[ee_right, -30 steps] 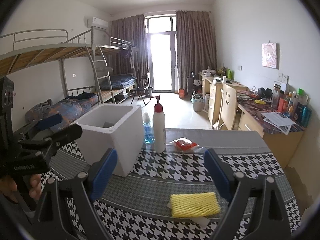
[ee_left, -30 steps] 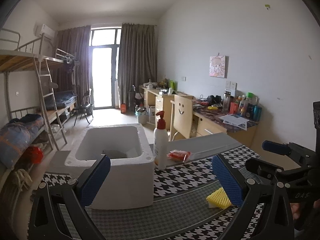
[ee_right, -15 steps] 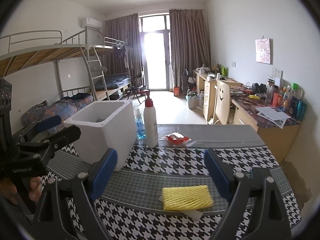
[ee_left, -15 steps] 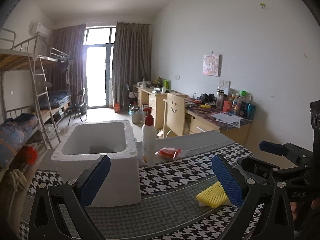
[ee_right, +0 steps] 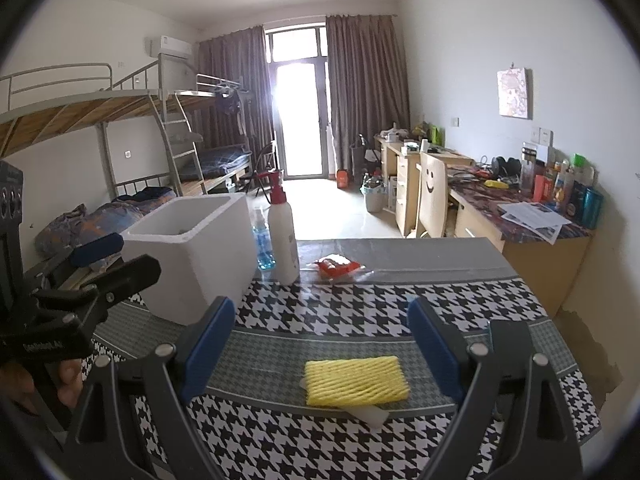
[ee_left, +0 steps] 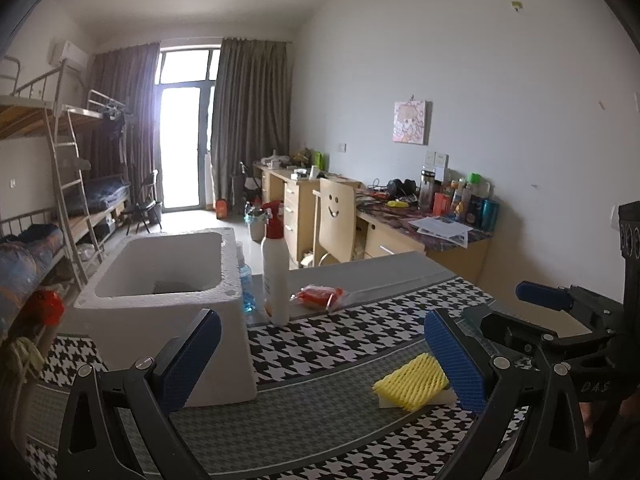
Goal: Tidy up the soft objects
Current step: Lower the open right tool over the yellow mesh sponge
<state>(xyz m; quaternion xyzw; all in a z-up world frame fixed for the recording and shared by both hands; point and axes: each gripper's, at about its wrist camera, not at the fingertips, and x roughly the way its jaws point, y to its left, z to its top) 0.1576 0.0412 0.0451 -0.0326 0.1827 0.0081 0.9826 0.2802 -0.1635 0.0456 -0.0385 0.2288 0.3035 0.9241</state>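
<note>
On the left of the tabletop (ee_right: 500, 288) a white foam box (ee_right: 200, 256) is seen standing open-topped, with a white pump bottle (ee_right: 282, 240) just beside its right wall and a small red packet (ee_right: 338, 266) lying a little further right. The left hand-held gripper (ee_left: 320, 360) is held spread wide with nothing between its blue pads, and the box is seen just beyond its left finger. The yellow foam pad (ee_right: 356, 380), the soft thing of the task, is found flat on the grey band of the cloth, resting on a white sheet (ee_right: 368, 414) that sticks out beneath it, well apart from the box. In the right wrist view the pad lies straight ahead and below the right hand-held gripper (ee_right: 322, 350), whose fingers are likewise spread wide and empty; its long axis runs across, from one finger toward the other. In the left wrist view it sits off by the right finger, so the right hand is judged the nearer and better lined up. The pad's shorter width is not yet presented to the fingers.
</note>
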